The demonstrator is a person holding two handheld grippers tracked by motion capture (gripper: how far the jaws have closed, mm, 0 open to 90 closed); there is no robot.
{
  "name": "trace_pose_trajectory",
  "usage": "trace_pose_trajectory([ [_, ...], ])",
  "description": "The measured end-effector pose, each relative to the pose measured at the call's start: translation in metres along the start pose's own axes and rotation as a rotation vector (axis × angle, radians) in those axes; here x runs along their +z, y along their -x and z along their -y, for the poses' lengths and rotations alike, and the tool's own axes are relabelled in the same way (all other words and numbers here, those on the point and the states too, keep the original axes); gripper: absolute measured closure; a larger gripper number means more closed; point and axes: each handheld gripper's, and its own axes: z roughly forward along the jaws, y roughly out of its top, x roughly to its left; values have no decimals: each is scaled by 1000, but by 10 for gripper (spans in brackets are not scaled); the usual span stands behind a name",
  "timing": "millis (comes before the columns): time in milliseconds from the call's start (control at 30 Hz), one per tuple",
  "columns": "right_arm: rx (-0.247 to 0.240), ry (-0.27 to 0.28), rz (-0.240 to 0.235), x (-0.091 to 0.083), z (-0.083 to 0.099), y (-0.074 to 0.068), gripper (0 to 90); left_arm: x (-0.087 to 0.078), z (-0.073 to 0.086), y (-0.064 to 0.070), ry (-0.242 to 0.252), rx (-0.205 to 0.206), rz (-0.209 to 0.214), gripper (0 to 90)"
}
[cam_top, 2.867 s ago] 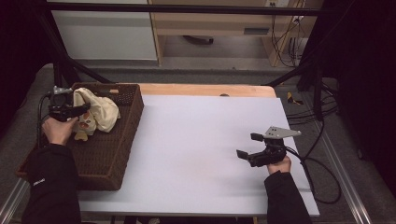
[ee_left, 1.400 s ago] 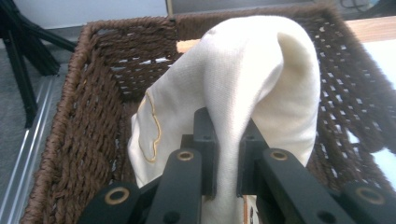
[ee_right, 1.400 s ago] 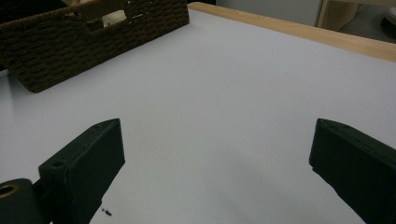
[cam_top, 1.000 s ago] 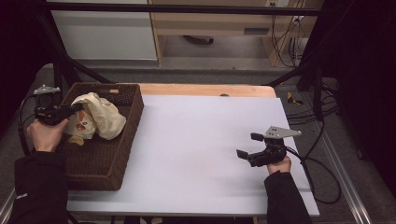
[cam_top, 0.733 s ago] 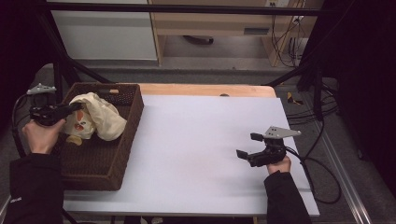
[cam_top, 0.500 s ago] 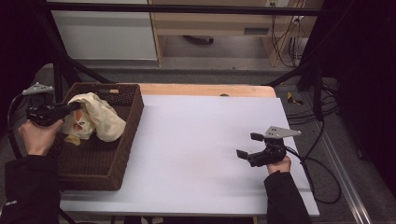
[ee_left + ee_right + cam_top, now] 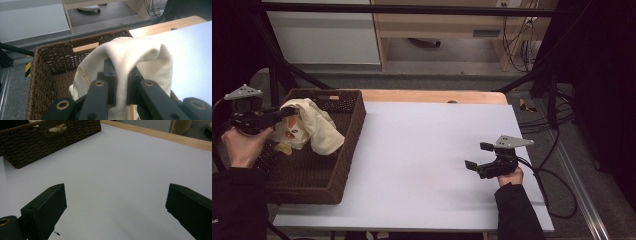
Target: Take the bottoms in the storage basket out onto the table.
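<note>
We see the white table (image 7: 432,165), then the wicker basket (image 7: 339,165) at its left end. Our cream cloth (image 7: 319,130) hangs lifted above that basket, pinched in our left gripper (image 7: 121,86). It may snag the basket's rim and slip. Our right gripper (image 7: 476,156), jaws wide, rests far from the basket.

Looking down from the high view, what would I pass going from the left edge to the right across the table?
Left hand-held gripper pinching a cream cloth → brown wicker basket → bare white tabletop → right hand-held gripper, jaws apart → its black cable.
</note>
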Motion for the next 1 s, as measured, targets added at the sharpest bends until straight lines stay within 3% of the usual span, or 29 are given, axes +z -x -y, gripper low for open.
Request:
trace_pose_trajectory([
  [1000, -2, 7, 0, -1, 0, 0, 39, -32, -17, 3, 12, 31, 39, 823],
])
